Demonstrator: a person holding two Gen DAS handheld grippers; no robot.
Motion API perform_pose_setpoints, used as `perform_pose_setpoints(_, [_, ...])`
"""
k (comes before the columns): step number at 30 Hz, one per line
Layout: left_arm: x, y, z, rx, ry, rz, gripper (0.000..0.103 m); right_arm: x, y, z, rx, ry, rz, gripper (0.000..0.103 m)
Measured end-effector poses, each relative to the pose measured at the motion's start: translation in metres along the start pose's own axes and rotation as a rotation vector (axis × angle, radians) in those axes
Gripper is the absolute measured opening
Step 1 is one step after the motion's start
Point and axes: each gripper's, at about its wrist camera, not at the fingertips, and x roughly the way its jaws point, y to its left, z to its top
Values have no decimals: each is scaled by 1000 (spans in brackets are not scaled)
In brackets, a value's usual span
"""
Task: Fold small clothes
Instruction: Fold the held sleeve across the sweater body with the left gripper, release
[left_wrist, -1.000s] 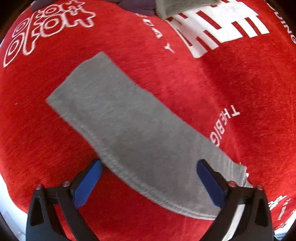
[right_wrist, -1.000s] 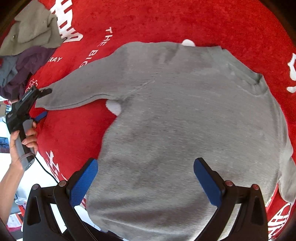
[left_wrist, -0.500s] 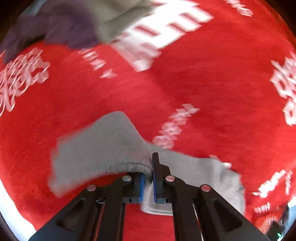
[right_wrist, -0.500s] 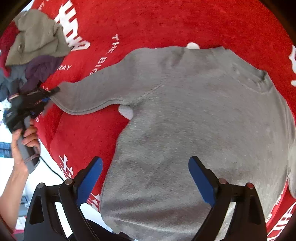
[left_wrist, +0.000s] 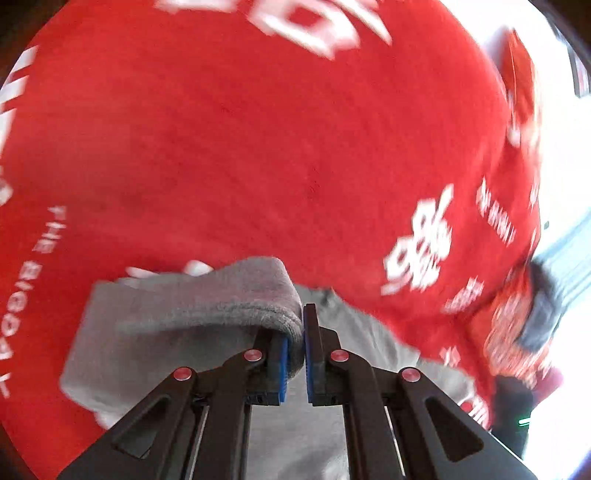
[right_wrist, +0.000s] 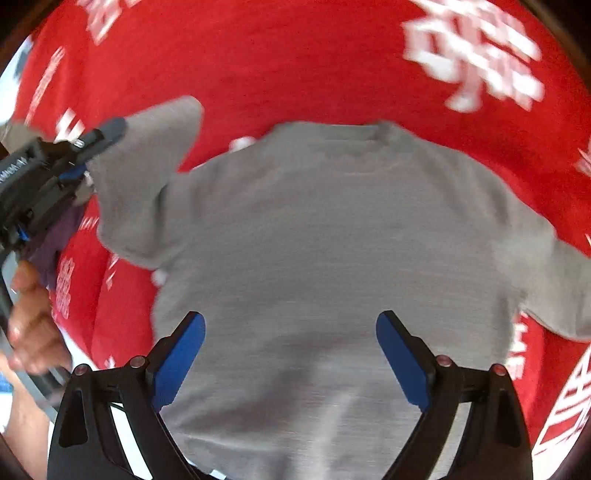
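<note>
A small grey sweater (right_wrist: 332, 229) lies flat on the red printed cloth (right_wrist: 295, 55), neck at the far side. My left gripper (left_wrist: 295, 332) is shut on the cuff of its left sleeve (left_wrist: 207, 295) and holds it lifted off the cloth. In the right wrist view the left gripper (right_wrist: 88, 147) appears at the left, holding the raised sleeve (right_wrist: 147, 177) beside the sweater body. My right gripper (right_wrist: 291, 350) is open and empty, hovering over the sweater's lower body. The right sleeve (right_wrist: 554, 273) lies spread out to the right.
The red cloth (left_wrist: 258, 147) with white lettering covers the table. A purple garment (right_wrist: 51, 243) lies at the left behind the left gripper. The table's near left edge (right_wrist: 77, 343) shows by the person's hand (right_wrist: 33, 332).
My left gripper closed on the sleeve cuff, lifted it and carried it in toward the sweater body. My right gripper shifted right over the sweater, still open.
</note>
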Motion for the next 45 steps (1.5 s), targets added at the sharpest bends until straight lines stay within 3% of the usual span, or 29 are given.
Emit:
perform_pose_setpoints(6, [101, -58, -50, 165, 191, 160, 8, 1, -85, -15, 142, 10, -53, 95])
perform_pose_setpoints(10, [131, -65, -77, 224, 295, 243, 12, 12, -122, -27, 207, 43, -78, 95])
perform_pose_setpoints(12, [123, -67, -79, 231, 296, 261, 33, 14, -130, -28, 222, 50, -82, 95])
perform_pose_setpoints(13, [114, -68, -77, 229, 282, 265, 36, 14, -131, -29, 222, 49, -85, 95])
perform_pose_setpoints(15, [88, -68, -69, 217, 242, 269, 57, 11, -128, -24, 201, 40, -91, 95])
perform_pose_setpoints(16, [70, -61, -65, 207, 218, 275, 64, 9, -121, -18, 177, 32, -95, 95])
perform_pose_setpoints(17, [52, -56, -60, 201, 190, 293, 78, 8, -113, -12, 148, 21, -102, 95])
perform_pose_setpoints(18, [35, -49, -56, 195, 158, 323, 83, 7, -101, -6, 112, 11, -108, 95])
perform_pose_setpoints(22, [-11, -3, -50, 162, 127, 496, 83, 16, -32, 28, -172, -49, -139, 95])
perform_pose_setpoints(27, [-28, 68, -76, 99, 235, 656, 83, 68, 56, 45, -579, -63, -273, 91])
perform_pose_setpoints(31, [-13, 87, -98, 85, 297, 692, 83, 111, 76, 44, -746, -54, -407, 74])
perform_pose_setpoints(33, [-3, 88, -100, 94, 292, 704, 83, 124, 72, 48, -757, -41, -450, 40])
perform_pose_setpoints(34, [2, 87, -99, 96, 283, 714, 83, 125, 68, 56, -722, -37, -423, 10])
perform_pose_setpoints(36, [7, 87, -93, 73, 268, 726, 83, 110, 55, 67, -626, -70, -366, 9])
perform_pose_setpoints(41, [13, 85, -86, 19, 260, 740, 83, 45, -32, 85, -172, -210, -149, 9])
perform_pose_setpoints(44, [16, 84, -86, 36, 257, 745, 84, 50, -102, 73, 85, -168, -95, 9])
perform_pose_setpoints(45, [16, 83, -86, 43, 254, 752, 89, 56, -127, 66, 181, -149, -57, 9])
